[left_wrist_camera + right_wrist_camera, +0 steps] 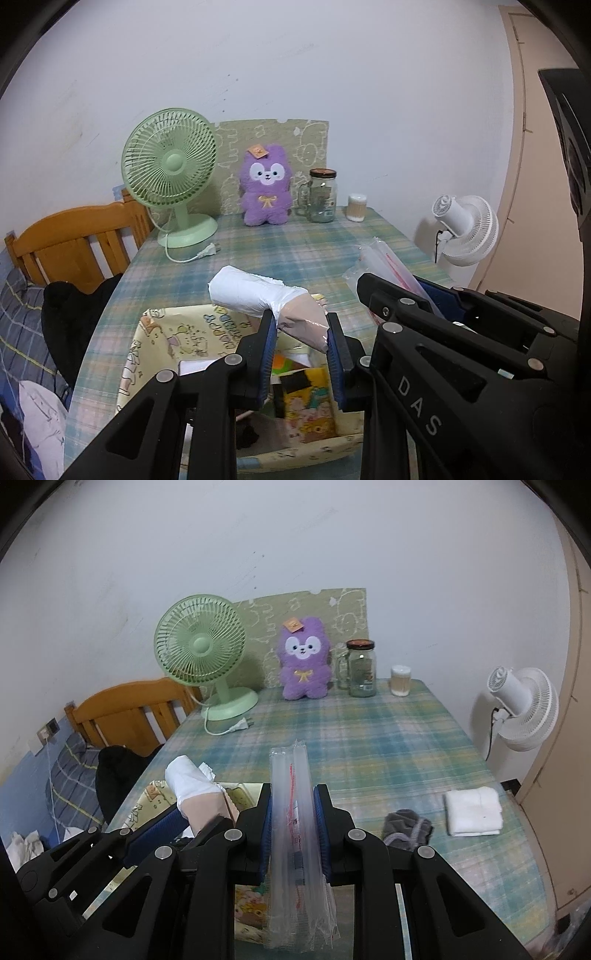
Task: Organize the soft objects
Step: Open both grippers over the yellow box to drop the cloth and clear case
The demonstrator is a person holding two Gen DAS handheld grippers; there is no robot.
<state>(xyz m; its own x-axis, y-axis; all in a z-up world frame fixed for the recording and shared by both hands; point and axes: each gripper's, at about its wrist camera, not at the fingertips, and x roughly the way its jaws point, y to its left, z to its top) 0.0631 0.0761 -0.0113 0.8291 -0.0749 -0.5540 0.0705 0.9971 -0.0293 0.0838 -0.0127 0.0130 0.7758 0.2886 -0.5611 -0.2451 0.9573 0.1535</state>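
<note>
My left gripper (301, 325) is shut on a rolled white and pinkish plastic bag (258, 295), which hangs above a cream cartoon-print storage basket (147, 354). In the right wrist view that bag roll (192, 790) shows at the lower left, over the basket (155, 794). My right gripper (293, 808) is shut on a clear plastic packet with red print (291, 812), held upright beside the basket. From the left wrist view the right gripper's body fills the lower right and its packet (384, 258) sticks up behind it.
A folded white cloth (472, 810) and a grey sock (406, 829) lie on the plaid tablecloth (369, 738) at right. At the back stand a green fan (201, 650), a purple plush (304, 659), a glass jar (362, 668) and a small tub (401, 681). A white fan (524, 709) stands off the table's right edge, a wooden headboard (125, 709) at left.
</note>
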